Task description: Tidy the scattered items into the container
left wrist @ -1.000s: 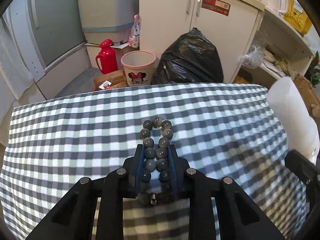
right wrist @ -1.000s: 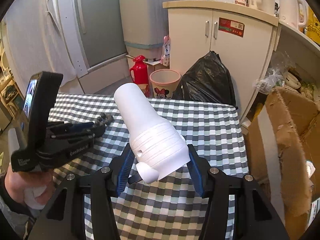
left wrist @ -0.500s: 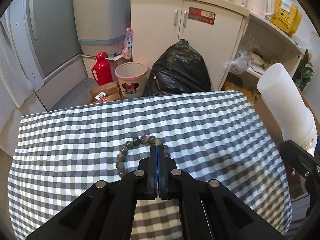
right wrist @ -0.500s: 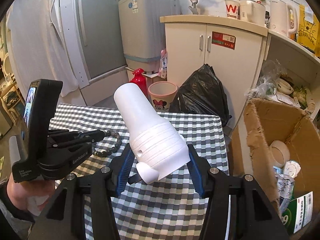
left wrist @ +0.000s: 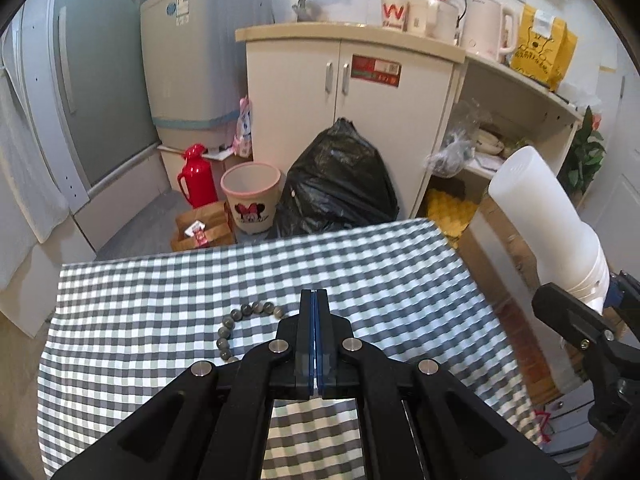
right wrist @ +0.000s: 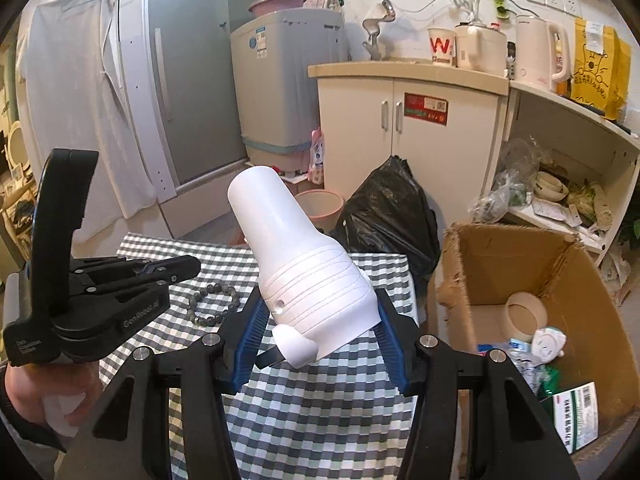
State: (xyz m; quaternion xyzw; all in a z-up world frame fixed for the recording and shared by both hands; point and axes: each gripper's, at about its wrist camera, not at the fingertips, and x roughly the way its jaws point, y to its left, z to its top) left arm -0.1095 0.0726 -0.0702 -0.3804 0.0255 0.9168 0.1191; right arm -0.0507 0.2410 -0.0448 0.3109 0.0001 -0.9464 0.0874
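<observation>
1. While the white bottle [right wrist: 304, 268] sits clamped between the right gripper [right wrist: 316, 336] fingers, its long axis points to the upper left of the right wrist frame, and the cardboard box [right wrist: 576, 272] lies open at right, beside the table edge.
2. Bead bracelet [right wrist: 214, 304] lies on the checked cloth [right wrist: 304, 408], left of centre.
3. Left gripper [left wrist: 315, 300] hovers above it, fingers pressed together on nothing, so it is judged the nearer tool.
</observation>
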